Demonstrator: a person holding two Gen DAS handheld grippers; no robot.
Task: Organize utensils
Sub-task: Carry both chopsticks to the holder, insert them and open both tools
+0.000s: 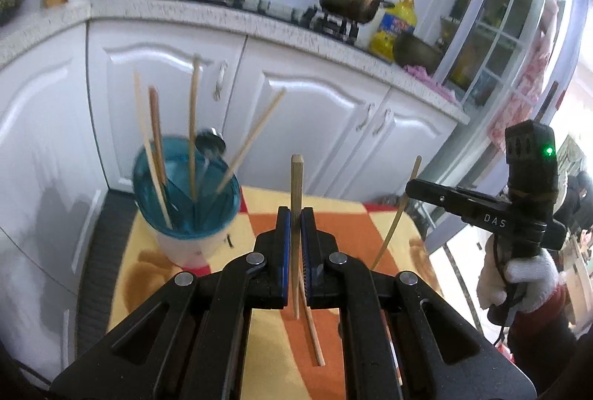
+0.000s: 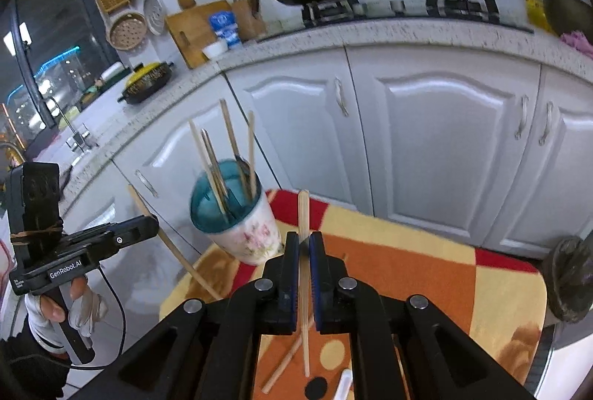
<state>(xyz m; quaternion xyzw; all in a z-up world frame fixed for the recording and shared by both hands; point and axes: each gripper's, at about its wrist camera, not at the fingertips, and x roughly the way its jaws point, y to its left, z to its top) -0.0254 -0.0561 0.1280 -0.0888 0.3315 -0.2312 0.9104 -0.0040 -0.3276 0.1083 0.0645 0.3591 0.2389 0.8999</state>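
Left gripper (image 1: 295, 214), right gripper (image 2: 304, 240): each clamped on one chopstick (image 1: 296, 185) beside holder (image 1: 185, 211); several stored, two loose remain.

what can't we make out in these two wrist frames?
- Utensil holder contents: left wrist view, motion-blurred; spoon barely readable.
- Loose chopstick on the table: right wrist view, upper end hidden behind the right hand-held gripper.
- White item: right wrist view, cut off by the frame's bottom edge.

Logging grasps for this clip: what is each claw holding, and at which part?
Left claw: shut on a pale wooden chopstick, gripped mid-shaft, upright. Right claw: shut on another pale wooden chopstick, also mid-shaft.
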